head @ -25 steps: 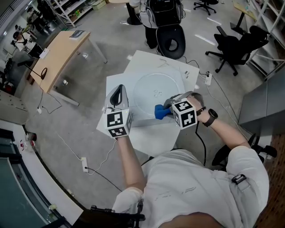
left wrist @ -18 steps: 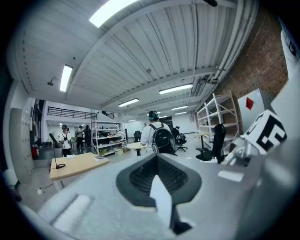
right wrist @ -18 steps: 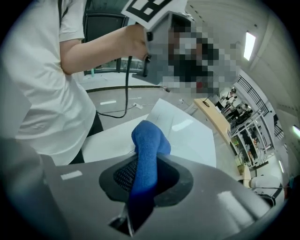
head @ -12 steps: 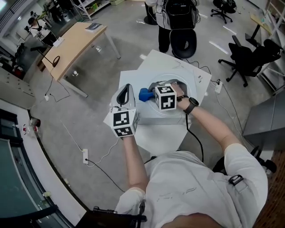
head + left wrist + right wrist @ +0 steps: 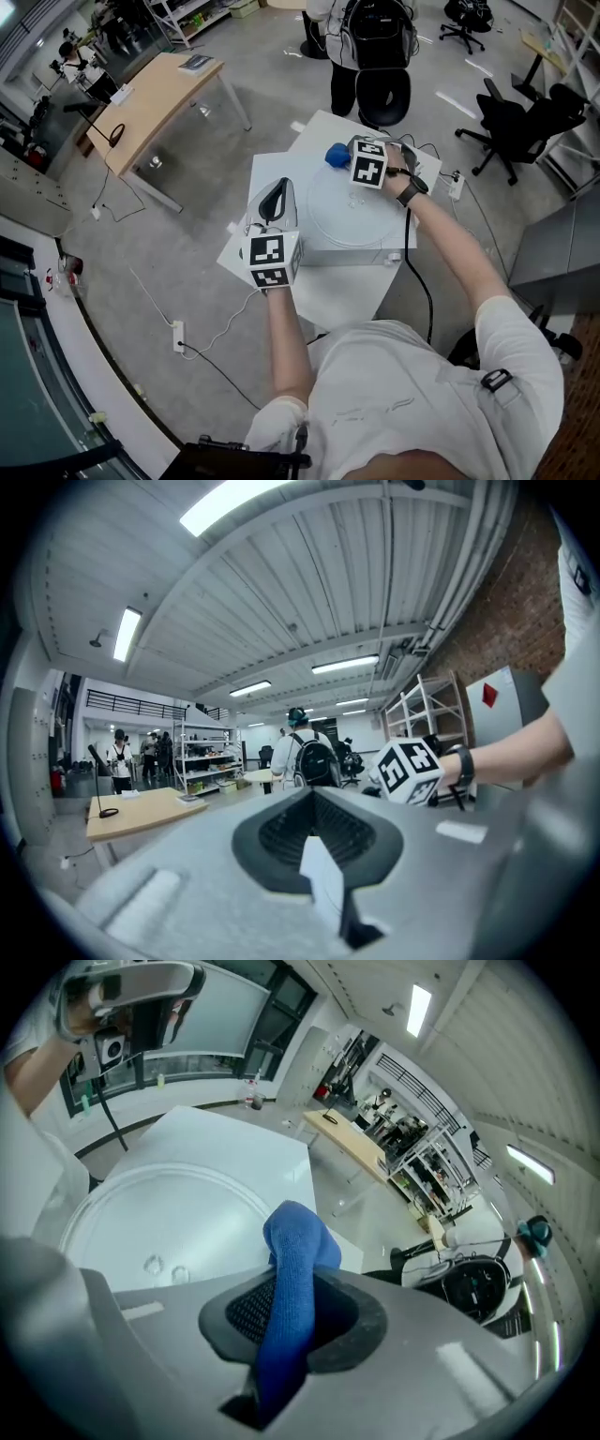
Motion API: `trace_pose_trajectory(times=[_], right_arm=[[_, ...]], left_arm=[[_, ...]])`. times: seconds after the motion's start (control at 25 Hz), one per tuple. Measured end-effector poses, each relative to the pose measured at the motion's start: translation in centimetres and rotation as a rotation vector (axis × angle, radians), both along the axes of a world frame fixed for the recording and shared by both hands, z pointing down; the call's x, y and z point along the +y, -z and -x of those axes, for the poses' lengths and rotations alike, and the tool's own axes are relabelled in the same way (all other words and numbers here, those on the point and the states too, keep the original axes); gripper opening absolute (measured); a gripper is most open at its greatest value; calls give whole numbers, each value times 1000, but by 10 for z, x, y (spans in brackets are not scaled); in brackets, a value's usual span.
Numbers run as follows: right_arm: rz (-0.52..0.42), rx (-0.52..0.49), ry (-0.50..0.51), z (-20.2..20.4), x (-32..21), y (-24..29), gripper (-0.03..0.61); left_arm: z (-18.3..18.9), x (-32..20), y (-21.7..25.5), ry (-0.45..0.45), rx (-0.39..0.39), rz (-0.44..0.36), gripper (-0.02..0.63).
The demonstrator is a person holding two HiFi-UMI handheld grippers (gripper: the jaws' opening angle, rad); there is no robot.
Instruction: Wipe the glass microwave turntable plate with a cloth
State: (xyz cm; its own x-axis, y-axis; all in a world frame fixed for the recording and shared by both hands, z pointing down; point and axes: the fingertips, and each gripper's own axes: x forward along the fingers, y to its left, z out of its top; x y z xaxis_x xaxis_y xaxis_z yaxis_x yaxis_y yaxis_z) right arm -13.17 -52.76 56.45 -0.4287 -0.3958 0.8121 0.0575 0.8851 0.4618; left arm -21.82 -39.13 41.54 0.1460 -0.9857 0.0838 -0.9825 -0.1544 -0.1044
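The round glass turntable plate (image 5: 349,214) lies flat on a white box (image 5: 323,255) on the white table. My right gripper (image 5: 345,155) is over the plate's far left rim, shut on a blue cloth (image 5: 336,155). In the right gripper view the blue cloth (image 5: 292,1260) sticks out between the jaws, its tip at the plate's (image 5: 159,1227) edge. My left gripper (image 5: 274,199) hovers at the box's near left side, beside the plate, shut and holding nothing. In the left gripper view the left gripper (image 5: 323,855) points out into the room.
A person with a backpack (image 5: 373,33) stands just beyond the table beside a black chair. A wooden desk (image 5: 155,98) is at the far left, and office chairs (image 5: 520,122) at the far right. Cables and a power strip (image 5: 178,337) lie on the floor at the left.
My right gripper has carried the blue cloth from the plate's near edge across to its far left rim. The left gripper has stayed beside the box.
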Motion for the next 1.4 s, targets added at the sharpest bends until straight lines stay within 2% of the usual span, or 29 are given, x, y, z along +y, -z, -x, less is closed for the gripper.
trace_pose_trajectory(times=[0.16,0.36,0.6,0.72,1.04,1.4], right_arm=[[3,57,-65,-62,-2,-1,61],[43,88,-111,-124,26,-4,62],[132,106,-87,-155,90,-6,61],[164,106,-42,-150,122,-4,62],[227,115,106,-108,188,-11,62],[237,65,246,-22,192,-16,63]], left_arm=[[-10,-8,-4,-37,17,8,0],[-28,-20,-10,-94,36,20,0],[-39,-30,-17,-140,60,41,0],[-43,-31,-17,-154,78,68,0],[-24,-32,-21,-126,76,45,1],[2,-23,-23,-77,74,48,0]])
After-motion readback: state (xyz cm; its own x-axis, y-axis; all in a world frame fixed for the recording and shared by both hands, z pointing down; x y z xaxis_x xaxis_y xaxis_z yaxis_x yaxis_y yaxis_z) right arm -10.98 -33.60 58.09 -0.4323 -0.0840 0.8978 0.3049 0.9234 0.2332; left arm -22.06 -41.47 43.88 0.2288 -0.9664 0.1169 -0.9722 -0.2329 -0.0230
